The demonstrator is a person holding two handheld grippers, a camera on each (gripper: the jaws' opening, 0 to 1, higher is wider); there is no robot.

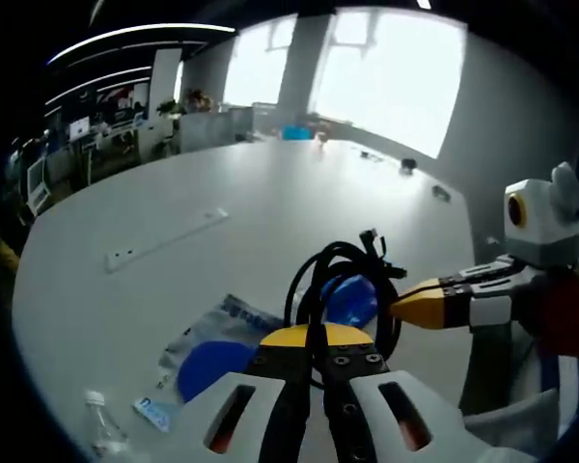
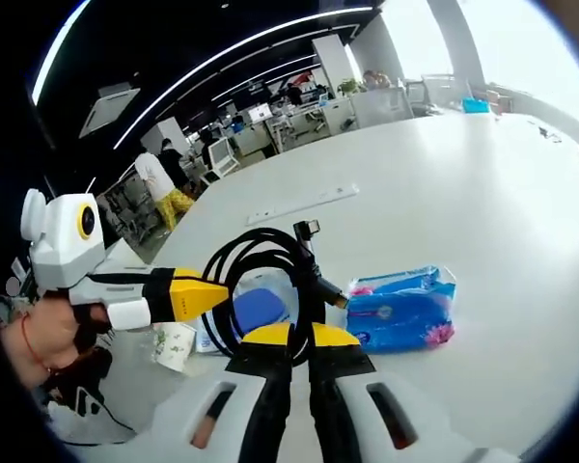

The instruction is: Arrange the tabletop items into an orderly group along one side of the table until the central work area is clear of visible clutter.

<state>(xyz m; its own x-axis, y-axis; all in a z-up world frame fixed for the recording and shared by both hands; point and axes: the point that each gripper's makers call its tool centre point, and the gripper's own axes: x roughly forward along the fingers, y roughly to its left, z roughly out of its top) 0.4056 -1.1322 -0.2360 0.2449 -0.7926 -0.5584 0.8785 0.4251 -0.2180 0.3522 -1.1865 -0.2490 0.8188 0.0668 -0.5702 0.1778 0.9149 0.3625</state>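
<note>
A coiled black cable (image 1: 340,275) hangs above the white table (image 1: 270,193), held from two sides. In the left gripper view my left gripper (image 1: 314,336) is shut on the coil's near strand, and my right gripper (image 1: 400,307) comes in from the right with its yellow tips closed on the coil's right edge. In the right gripper view my right gripper (image 2: 291,336) is shut on the cable (image 2: 270,253), and the left gripper (image 2: 220,292) pinches the coil's left side. A blue tissue packet (image 2: 401,309) lies on the table to the right of the coil.
A clear bag with a blue disc (image 1: 212,365) lies under the coil, with a small plastic bottle (image 1: 100,429) near the table edge. A paper cup (image 2: 177,345) stands beside the bag. A long white power strip (image 1: 164,239) lies further out. Desks and a person (image 2: 159,183) stand beyond the table.
</note>
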